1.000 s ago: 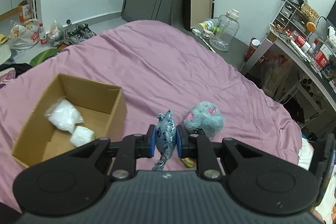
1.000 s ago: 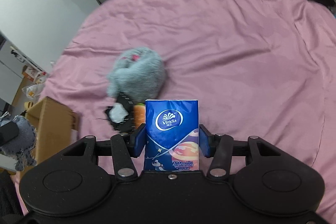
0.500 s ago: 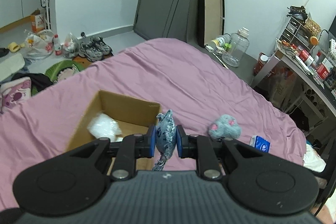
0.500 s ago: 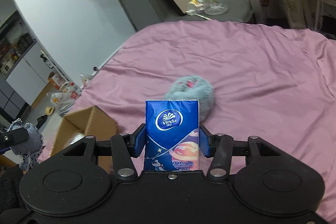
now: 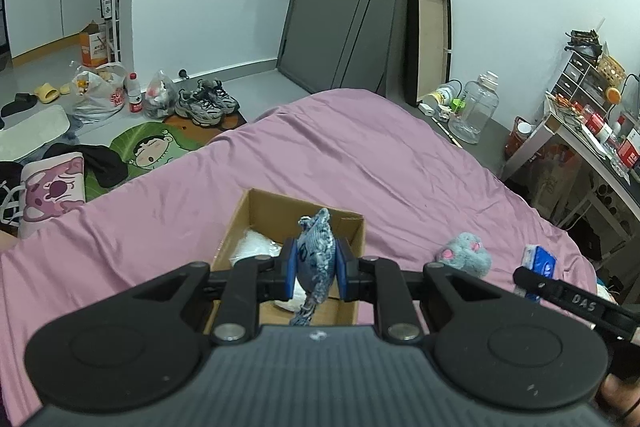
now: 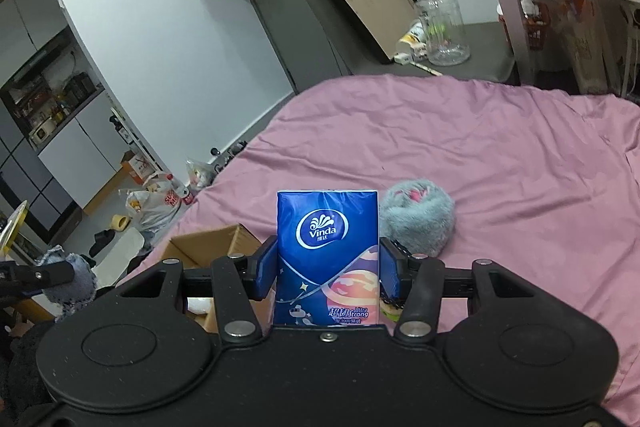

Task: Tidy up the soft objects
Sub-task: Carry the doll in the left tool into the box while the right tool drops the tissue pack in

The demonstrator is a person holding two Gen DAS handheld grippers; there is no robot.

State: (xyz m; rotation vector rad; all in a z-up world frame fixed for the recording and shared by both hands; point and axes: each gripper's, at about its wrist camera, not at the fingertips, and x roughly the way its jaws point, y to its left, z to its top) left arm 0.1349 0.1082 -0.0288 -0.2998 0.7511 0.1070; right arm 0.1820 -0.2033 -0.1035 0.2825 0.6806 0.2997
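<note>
My left gripper (image 5: 316, 269) is shut on a blue denim pouch (image 5: 317, 255) and holds it above the open cardboard box (image 5: 354, 227) on the pink bed. White soft packets (image 5: 256, 249) lie in the box. My right gripper (image 6: 327, 269) is shut on a blue Vinda tissue pack (image 6: 327, 251), held above the bed to the right of the box (image 6: 208, 241). A grey fluffy plush (image 6: 418, 221) lies on the bed behind it; it also shows in the left wrist view (image 5: 466, 255). The denim pouch shows at far left in the right wrist view (image 6: 76, 275).
The pink bedsheet (image 5: 360, 155) stretches ahead. Shoes (image 5: 206, 101), bags (image 5: 98, 93) and a floor mat (image 5: 156, 151) lie on the floor to the left. A water jug (image 5: 474, 113) and a cluttered desk (image 5: 592, 131) stand at the right.
Both grippers have risen and tilted up, each keeping its object. The left one moved left, so the denim pouch now hangs over the box; the plush now lies further off.
</note>
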